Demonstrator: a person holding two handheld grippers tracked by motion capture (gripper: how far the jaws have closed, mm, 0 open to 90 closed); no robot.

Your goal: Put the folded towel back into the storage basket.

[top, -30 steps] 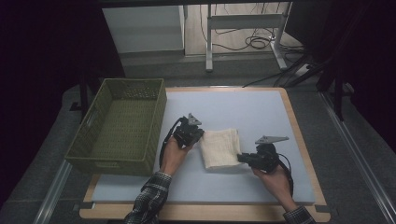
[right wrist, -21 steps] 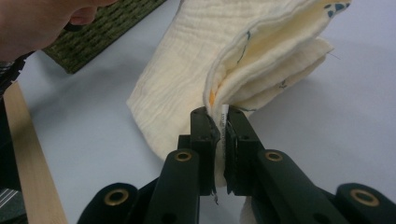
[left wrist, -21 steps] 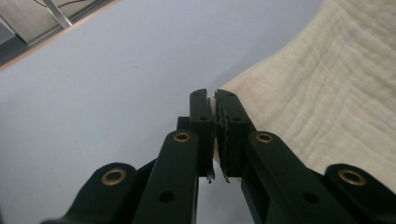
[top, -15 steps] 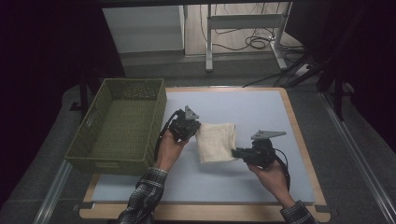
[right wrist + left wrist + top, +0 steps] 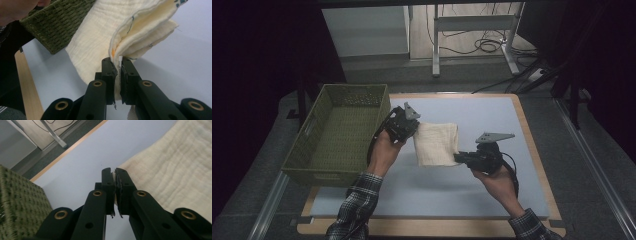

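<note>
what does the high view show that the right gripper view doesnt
High view alone: the whole green basket with its open inside, the left claw at the cloth's left edge, and both forearms. Right gripper view alone: the cloth's stacked folded layers pinched between its jaws, with a small tag. Both: the cream cloth, the right claw and the blue mat.
</note>
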